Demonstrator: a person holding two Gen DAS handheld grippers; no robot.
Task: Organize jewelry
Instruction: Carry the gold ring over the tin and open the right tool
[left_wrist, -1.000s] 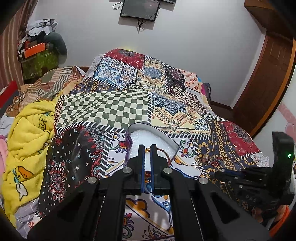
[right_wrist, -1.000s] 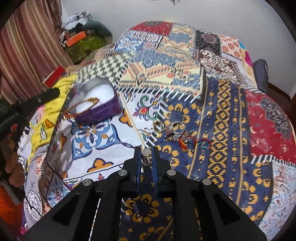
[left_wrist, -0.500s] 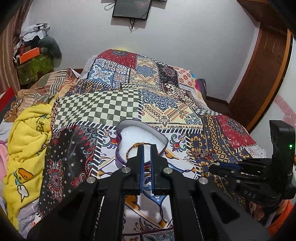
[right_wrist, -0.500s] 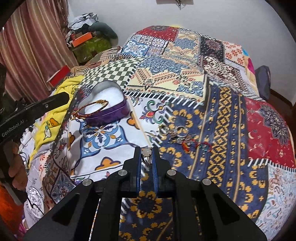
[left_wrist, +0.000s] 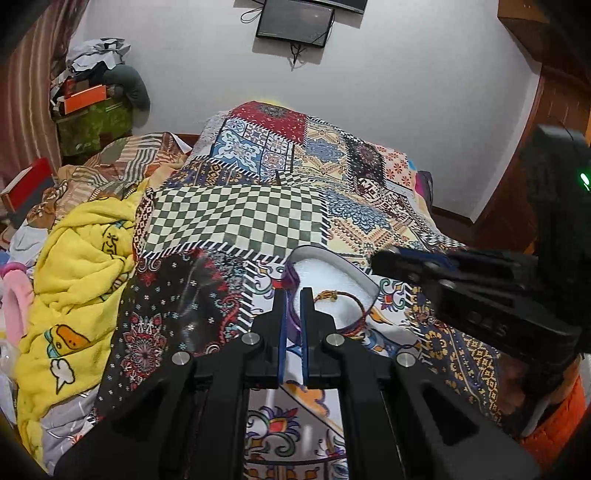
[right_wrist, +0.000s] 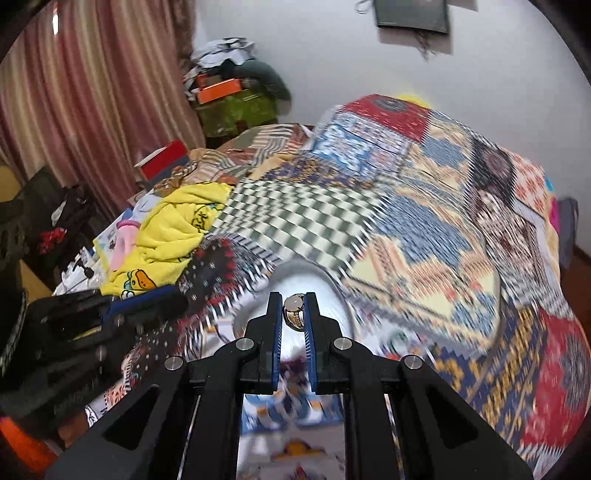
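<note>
A purple heart-shaped box with white lining sits on the patterned bedspread; a red-and-gold braided bracelet lies in it. My left gripper is shut with nothing between its pads, just in front of the box's near rim. My right gripper is shut on a gold ring with a pale stone and holds it above the box, which is blurred. The right gripper's body also shows in the left wrist view, over the box's right side.
A crumpled yellow blanket lies at the bed's left. A small pile of jewelry lies right of the box, half hidden by the right gripper. Boxes and clutter stand in the far left corner by the curtain.
My right gripper has swung left with the ring from near the jewelry pile to above the heart box. My left gripper has shifted slightly, staying shut near the box.
</note>
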